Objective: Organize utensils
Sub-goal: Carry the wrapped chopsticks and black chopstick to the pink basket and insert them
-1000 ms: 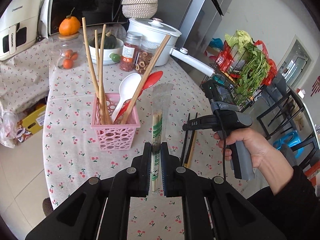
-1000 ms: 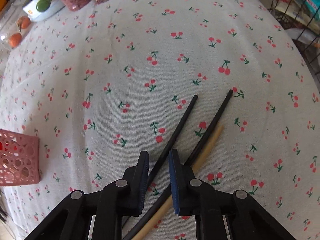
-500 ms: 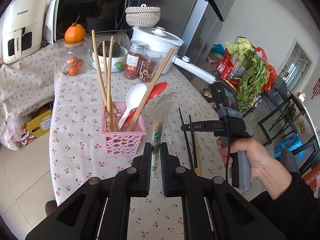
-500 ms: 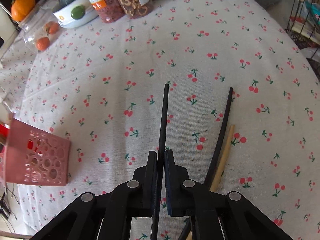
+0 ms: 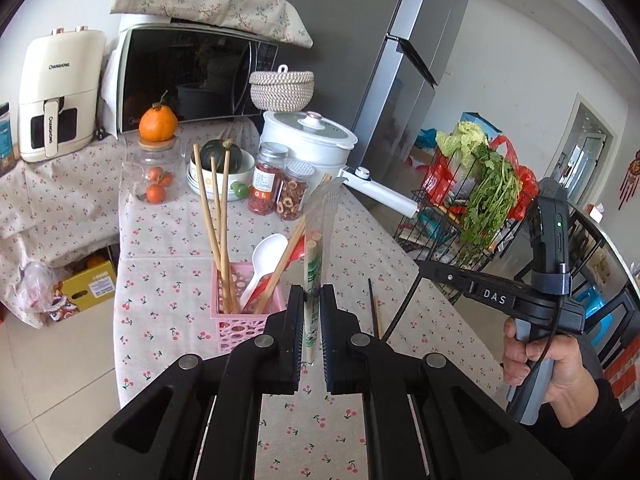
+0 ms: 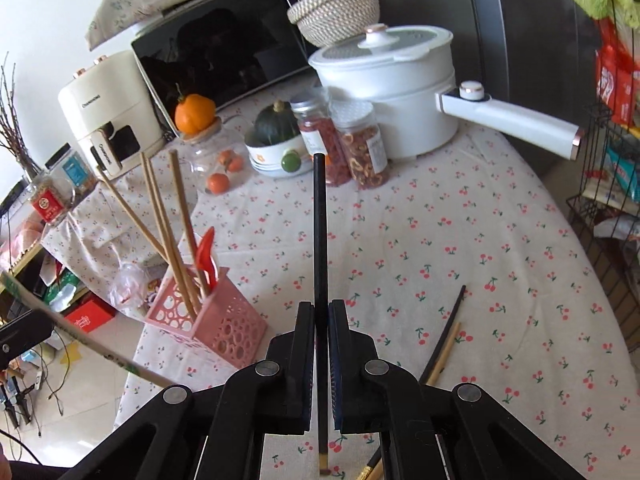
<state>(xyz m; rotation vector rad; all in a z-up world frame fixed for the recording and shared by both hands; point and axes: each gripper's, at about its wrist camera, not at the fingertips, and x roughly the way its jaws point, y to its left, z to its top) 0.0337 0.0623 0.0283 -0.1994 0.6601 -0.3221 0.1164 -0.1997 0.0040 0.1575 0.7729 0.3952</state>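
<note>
Most of the sorting looks done. The pink basket [image 5: 240, 322] on the cherry-print counter [image 6: 460, 240] already holds several wooden chopsticks [image 5: 218, 236], a white spoon [image 5: 262, 262] and a red spoon [image 6: 206, 254].

Two items are in hand. The left tool [image 5: 311, 322] is clamped on a wrapped pair of disposable chopsticks [image 5: 314, 264], held upright just beside the basket. The right tool [image 6: 321, 344] is pinched tight on a single black chopstick [image 6: 320, 240], clear of the cloth and pointing away along the jaws.

Left on the counter, to the right of the right tool, lie another black chopstick [image 6: 448, 330] and a pale wooden one [image 6: 442, 354], touching side by side. By my reckoning four pieces remain to go in.

Around it stand the white pot [image 6: 394, 84] with its long handle, two spice jars [image 6: 346, 142], a bowl with a green squash [image 6: 276, 122] and a fruit jar [image 5: 154, 178], all well apart from the basket. The real obstacle is likely the chopsticks already leaning across the basket mouth, which crowd the opening.
</note>
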